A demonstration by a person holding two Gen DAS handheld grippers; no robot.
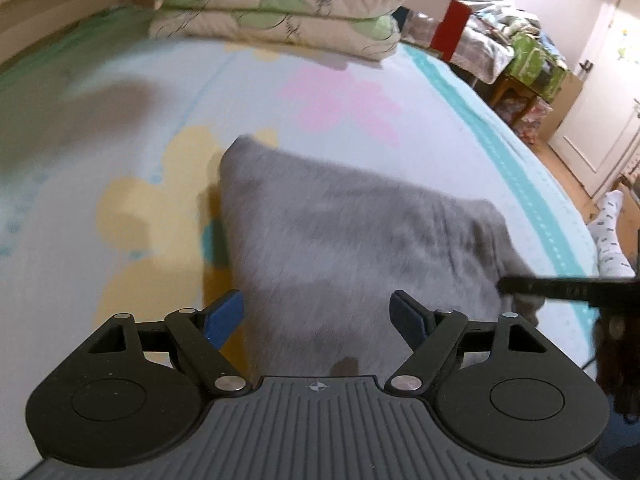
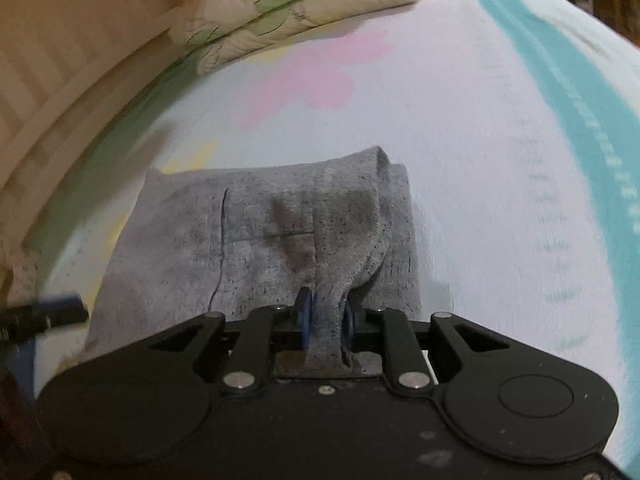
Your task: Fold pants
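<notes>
Grey pants lie folded into a compact block on the pale patterned bed sheet. In the left wrist view my left gripper hovers over the block's near edge, open, with nothing between its blue pads. The right gripper enters that view from the right at the block's near right corner. In the right wrist view my right gripper is shut on a bunched edge of the grey pants, which lifts into a ridge between the pads. A tip of the left gripper shows at the left edge.
Two folded cream quilts are stacked at the far end of the bed. A wooden headboard runs along the left. Right of the bed's teal-striped edge stand cluttered furniture, a white door and a person's leg in a white sock.
</notes>
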